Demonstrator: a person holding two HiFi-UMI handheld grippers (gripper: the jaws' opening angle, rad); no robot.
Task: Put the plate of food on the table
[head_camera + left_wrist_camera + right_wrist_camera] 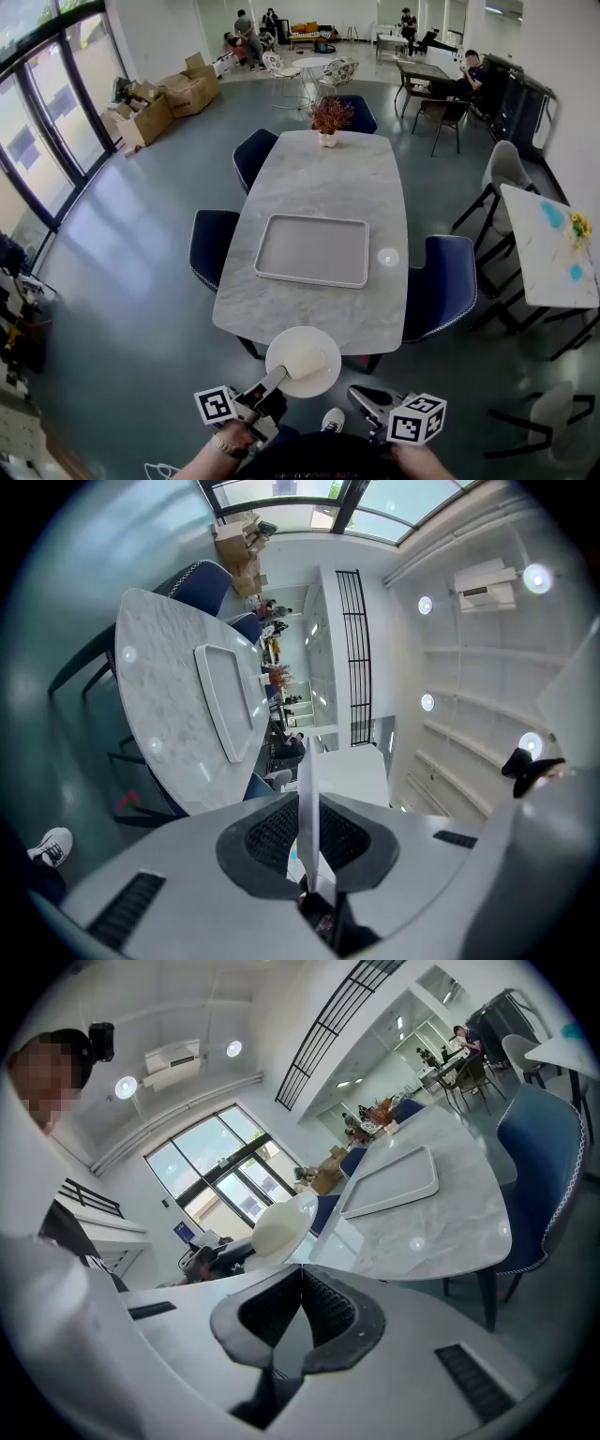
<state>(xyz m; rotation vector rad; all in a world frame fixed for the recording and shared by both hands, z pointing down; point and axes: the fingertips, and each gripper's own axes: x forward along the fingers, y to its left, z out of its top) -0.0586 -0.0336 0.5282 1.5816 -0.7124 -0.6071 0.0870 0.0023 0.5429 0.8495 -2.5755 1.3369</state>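
Observation:
A white plate [319, 375] carrying a pale rounded lump of food [303, 360] hangs in the air just before the near end of the marble table [323, 183]. My left gripper [282, 375] is shut on the plate's near rim. In the left gripper view the plate [307, 808] stands edge-on between the pads. My right gripper [367, 402] sits low beside it, shut with nothing in it, its pads meeting in the right gripper view [299, 1279]. That view shows the plate and food [278, 1228] off to the left.
A grey rectangular tray [313, 249] lies in the middle of the table, a small white disc [388, 257] to its right, and a potted plant [329, 118] at the far end. Blue chairs [441, 286] ring the table. People sit far back in the room.

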